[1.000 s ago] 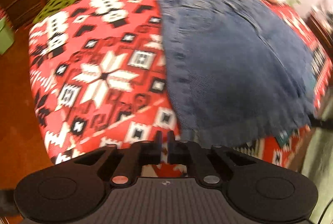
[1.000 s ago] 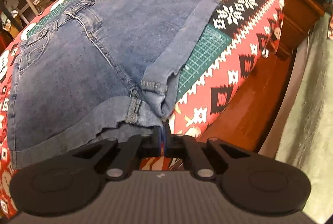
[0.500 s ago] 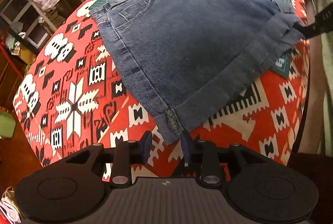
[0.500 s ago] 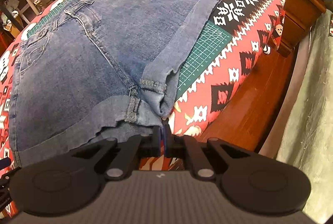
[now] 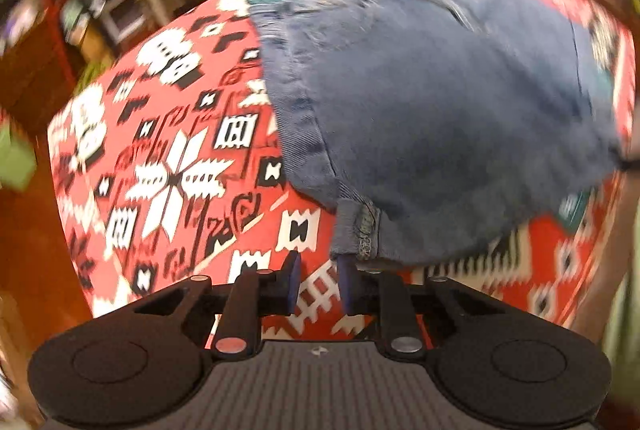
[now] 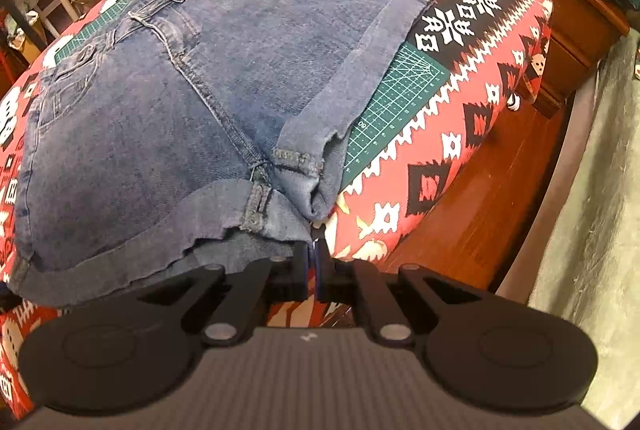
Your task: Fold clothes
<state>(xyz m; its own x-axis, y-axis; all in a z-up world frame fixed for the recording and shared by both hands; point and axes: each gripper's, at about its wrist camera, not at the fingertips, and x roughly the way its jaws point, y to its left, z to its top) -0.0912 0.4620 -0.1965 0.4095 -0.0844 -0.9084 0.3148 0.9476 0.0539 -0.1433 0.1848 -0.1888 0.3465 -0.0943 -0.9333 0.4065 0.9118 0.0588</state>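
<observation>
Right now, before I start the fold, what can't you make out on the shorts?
- Left wrist view: motion blur smears the shorts; waistband detail unreadable.
- Left tongs are open at the cuff corner; contact unclear.
- Right wrist view: right tongs are closed at the crotch hem; cloth hides the grip.
- The shorts' underside is hidden in both views.
</observation>
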